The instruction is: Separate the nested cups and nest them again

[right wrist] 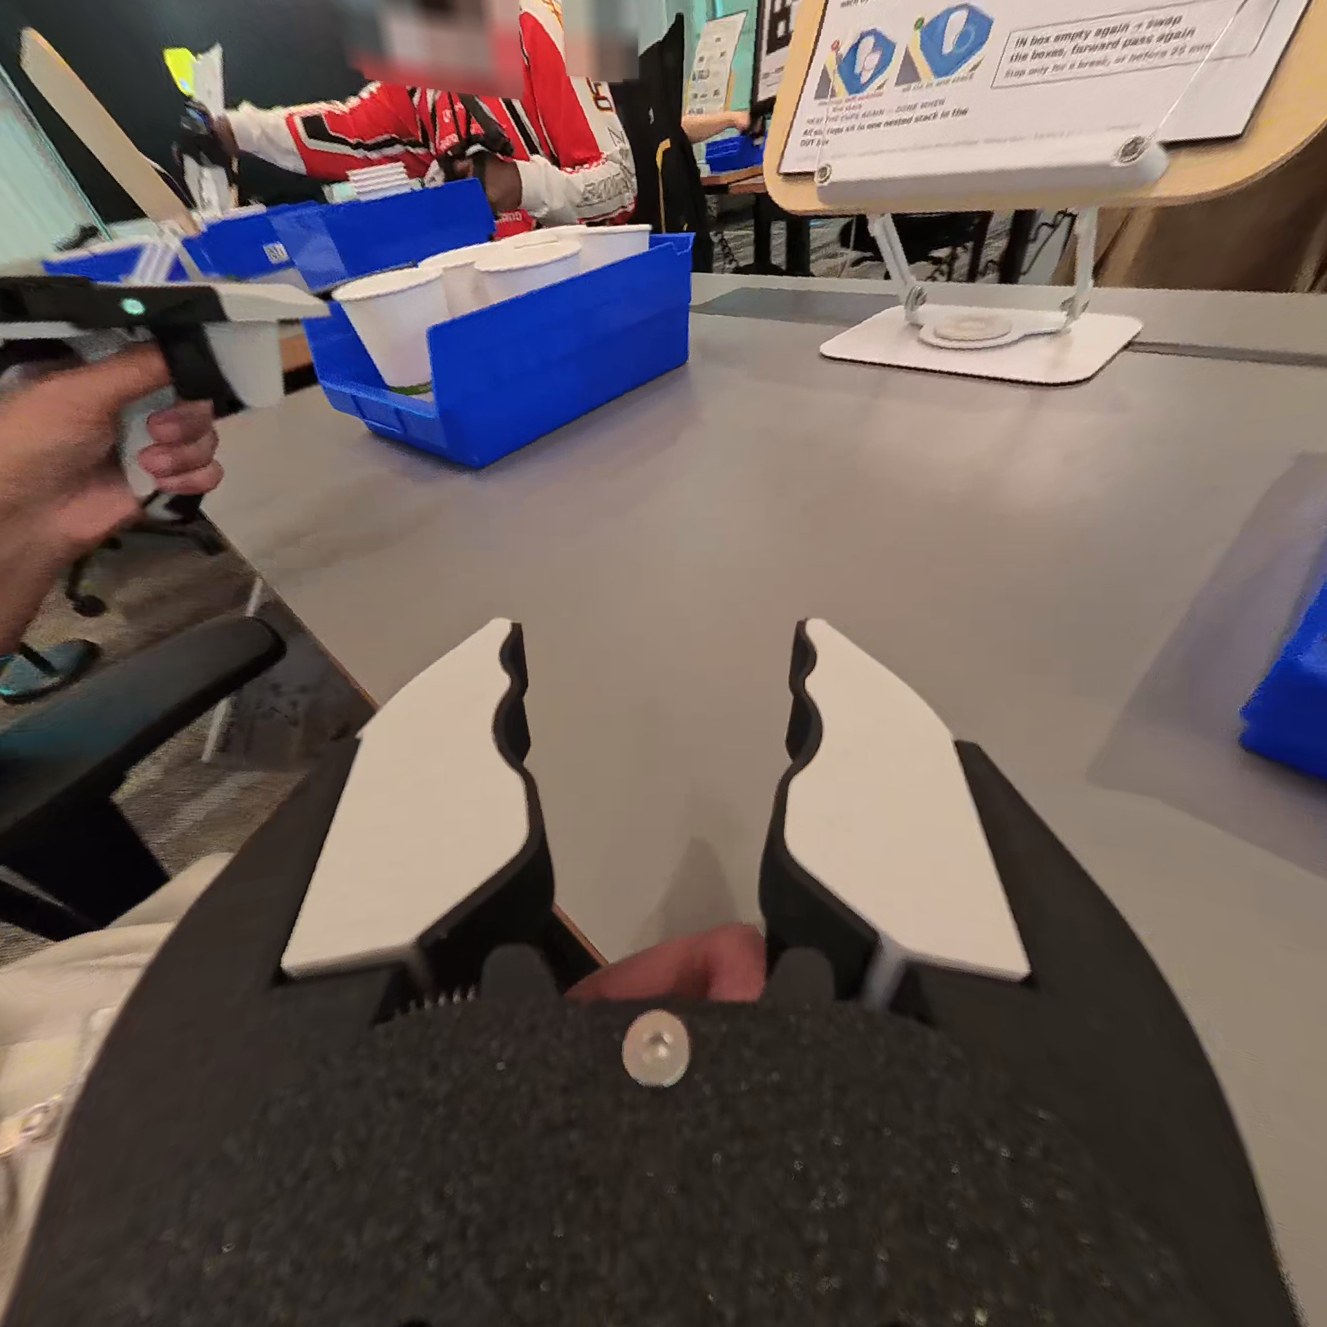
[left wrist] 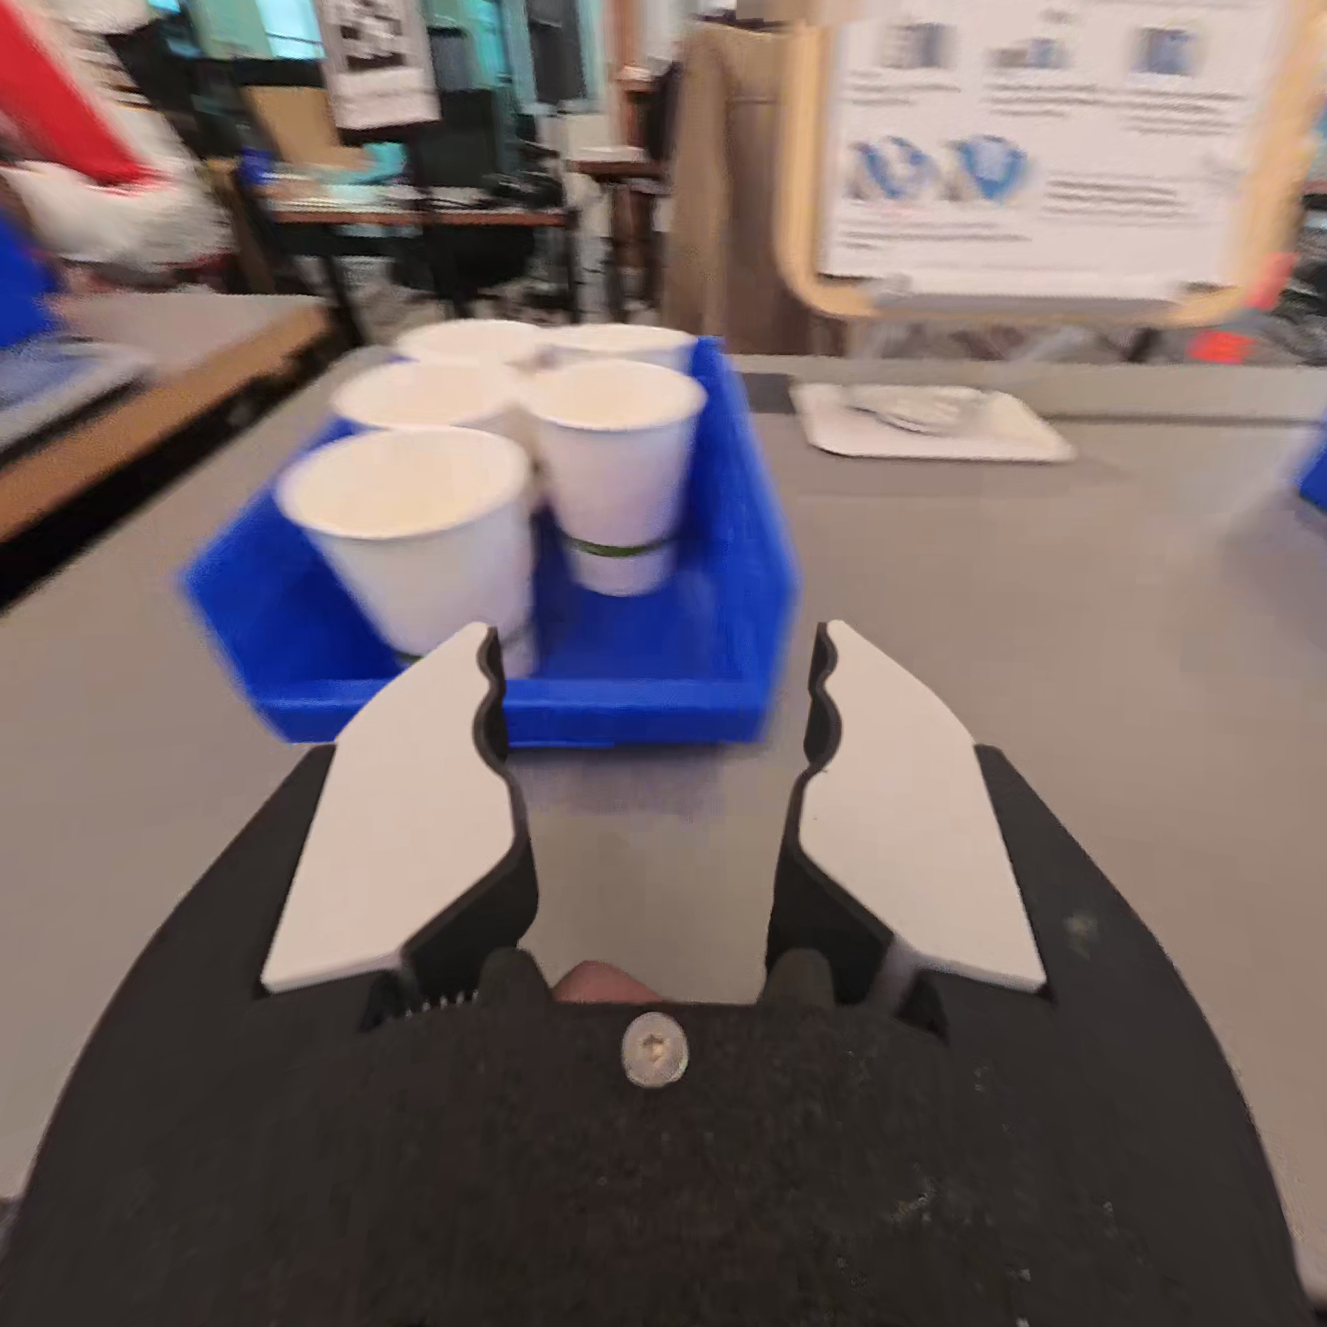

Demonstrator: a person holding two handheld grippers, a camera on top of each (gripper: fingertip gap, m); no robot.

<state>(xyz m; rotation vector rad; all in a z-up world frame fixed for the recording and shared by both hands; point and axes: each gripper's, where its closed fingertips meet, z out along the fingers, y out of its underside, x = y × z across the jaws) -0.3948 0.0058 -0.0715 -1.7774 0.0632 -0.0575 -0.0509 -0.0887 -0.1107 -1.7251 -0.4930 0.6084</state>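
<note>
Left gripper (left wrist: 657, 675): fingers spread apart, empty, just short of the blue bin (left wrist: 747, 546) at frame centre. Five white cups (left wrist: 424, 531) stand separately in the bin, as far as the blur allows. Right gripper (right wrist: 657, 675): fingers apart, empty, low in frame over the bare grey worktop (right wrist: 790, 517), well away from the bin.

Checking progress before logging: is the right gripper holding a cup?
No, the right gripper is open over bare table, and the cups sit in the blue bin.
</note>
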